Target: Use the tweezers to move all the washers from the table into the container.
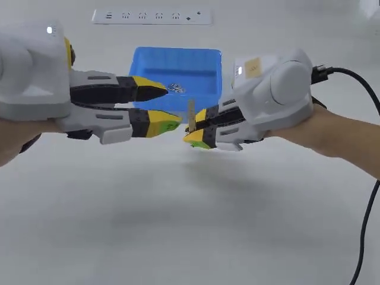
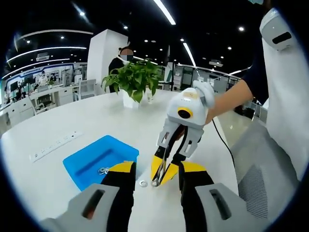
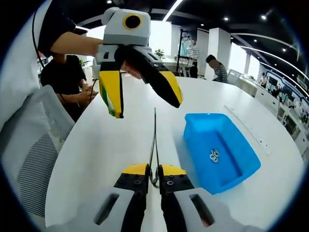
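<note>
- A white table stands in a wide office hall with a dark ceiling and long strip lights. In the left gripper view a potted plant sits towards its far end.
- The right gripper has its jaws clenched on the tweezers. It grips them near their back end, and the thin arms run forward from between the yellow tips.
- In the left gripper view the tweezers point down at the table, their tips just beside a single washer lying on the bare top. Whether they touch it cannot be told.
- The left gripper has its jaws spread wide, grasping nothing. In the head view it is held over the table, facing the right gripper nearly tip to tip.
- The blue container sits on the table just behind the two sets of tips in the head view.
- A small cluster of washers lies on the container's floor, apart from the one on the table.
- A white power strip lies beyond the container, near the far edge.
- A black cable leaves the back of the right gripper and curves down past the person's forearm.
- A grey mesh chair stands beside the table in the right gripper view, and other people are farther back in the hall.
</note>
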